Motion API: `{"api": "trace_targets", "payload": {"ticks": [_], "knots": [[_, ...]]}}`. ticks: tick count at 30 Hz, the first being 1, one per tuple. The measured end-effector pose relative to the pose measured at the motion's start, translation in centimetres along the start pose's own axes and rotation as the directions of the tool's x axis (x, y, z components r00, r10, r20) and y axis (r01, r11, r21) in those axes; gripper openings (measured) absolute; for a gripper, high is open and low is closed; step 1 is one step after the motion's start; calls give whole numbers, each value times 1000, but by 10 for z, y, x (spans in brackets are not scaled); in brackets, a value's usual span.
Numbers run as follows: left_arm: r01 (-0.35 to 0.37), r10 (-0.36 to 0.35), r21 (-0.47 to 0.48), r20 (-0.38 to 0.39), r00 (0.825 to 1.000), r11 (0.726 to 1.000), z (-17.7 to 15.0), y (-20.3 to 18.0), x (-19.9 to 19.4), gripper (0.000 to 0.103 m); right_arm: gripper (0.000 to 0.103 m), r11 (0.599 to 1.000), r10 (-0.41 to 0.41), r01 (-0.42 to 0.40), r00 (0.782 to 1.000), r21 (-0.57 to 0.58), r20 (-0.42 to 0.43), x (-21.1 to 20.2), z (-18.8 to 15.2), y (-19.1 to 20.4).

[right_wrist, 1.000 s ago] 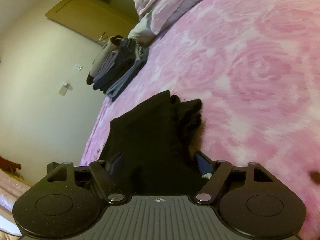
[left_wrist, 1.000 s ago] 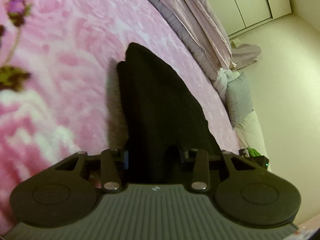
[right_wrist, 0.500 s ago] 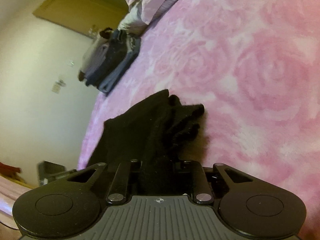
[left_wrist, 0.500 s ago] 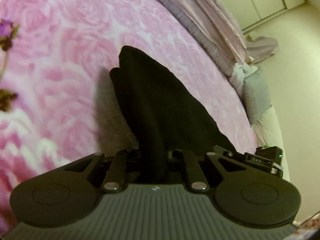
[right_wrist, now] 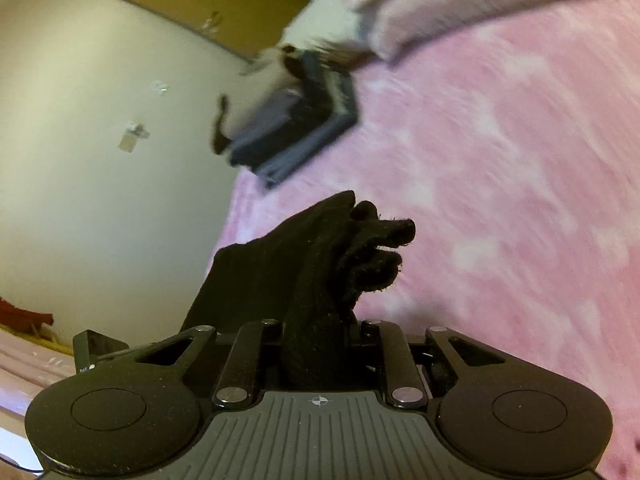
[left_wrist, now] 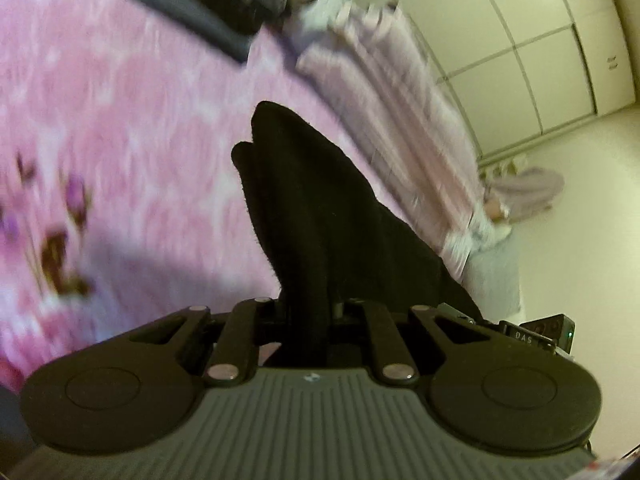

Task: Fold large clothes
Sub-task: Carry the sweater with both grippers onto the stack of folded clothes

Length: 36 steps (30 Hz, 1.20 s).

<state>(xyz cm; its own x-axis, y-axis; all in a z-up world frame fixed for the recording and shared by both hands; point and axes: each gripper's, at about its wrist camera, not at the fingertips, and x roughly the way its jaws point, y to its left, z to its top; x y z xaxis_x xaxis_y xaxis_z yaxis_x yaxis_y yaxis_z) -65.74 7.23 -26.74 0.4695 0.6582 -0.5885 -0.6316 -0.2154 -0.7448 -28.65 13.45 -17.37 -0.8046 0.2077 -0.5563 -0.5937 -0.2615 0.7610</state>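
A black garment (left_wrist: 320,216) is bunched up and lifted off the pink rose-patterned bedspread (left_wrist: 120,140). My left gripper (left_wrist: 310,312) is shut on one bunched end of it, and the cloth hides the fingertips. In the right wrist view the same black garment (right_wrist: 320,264) stands up in folds, with my right gripper (right_wrist: 316,336) shut on its other end. Part of the other gripper shows at the right edge of the left wrist view and the left edge of the right wrist view, close by.
A stack of folded dark clothes (right_wrist: 296,128) lies near the bed's far edge, also seen as folded clothes (left_wrist: 208,4) at the top of the left wrist view. A lilac quilt (left_wrist: 392,92) is heaped along the bed's side. White wardrobe doors (left_wrist: 520,40) stand beyond.
Both grippers closed on the garment about a second ago, then lifted and swung with it; the background is now blurred and the folded stack has come into the left wrist view.
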Motion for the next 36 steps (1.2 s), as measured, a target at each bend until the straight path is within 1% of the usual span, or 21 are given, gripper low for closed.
{"api": "trace_targets", "payload": {"ticks": [3,6,7,9,12,16,17,20,23,26,29,32,36], "knots": [[8,-9,21,47,999,1000,58,-9,-16,10,14,999,19,-18,1000,-32,15,19,38,42],[8,-14,60,93,996,998,122,-18,-27,10,14,996,36,-33,999,-83,40,51,90,86],[5,-14,77,110,994,997,150,-20,-30,10,14,995,42,-37,998,-95,45,62,105,96],[-7,-9,113,143,990,994,198,-22,-30,10,14,991,54,-46,997,-124,56,90,143,118],[-16,-13,146,193,981,989,269,-20,-27,10,14,981,74,-58,994,-185,81,141,210,150],[-35,-21,193,279,960,981,364,-17,-16,10,14,964,115,-84,987,-253,114,202,288,179],[-41,-23,209,295,955,977,384,-18,-12,10,14,957,123,-85,985,-277,124,220,309,186],[-56,-21,227,325,945,972,434,-13,2,10,14,947,142,-93,980,-309,140,259,353,194],[-72,-4,220,327,945,973,469,-3,18,10,14,951,134,-87,981,-297,141,295,383,191],[-83,10,211,325,946,974,487,10,33,10,14,952,124,-80,983,-296,136,323,400,183],[-80,16,190,314,949,979,499,25,47,10,14,952,115,-73,985,-297,128,345,408,173],[-94,31,195,305,952,976,508,37,57,10,14,958,111,-72,986,-278,126,356,412,161],[-95,31,197,303,952,976,512,51,67,10,14,962,114,-77,985,-263,129,375,419,149]]}}
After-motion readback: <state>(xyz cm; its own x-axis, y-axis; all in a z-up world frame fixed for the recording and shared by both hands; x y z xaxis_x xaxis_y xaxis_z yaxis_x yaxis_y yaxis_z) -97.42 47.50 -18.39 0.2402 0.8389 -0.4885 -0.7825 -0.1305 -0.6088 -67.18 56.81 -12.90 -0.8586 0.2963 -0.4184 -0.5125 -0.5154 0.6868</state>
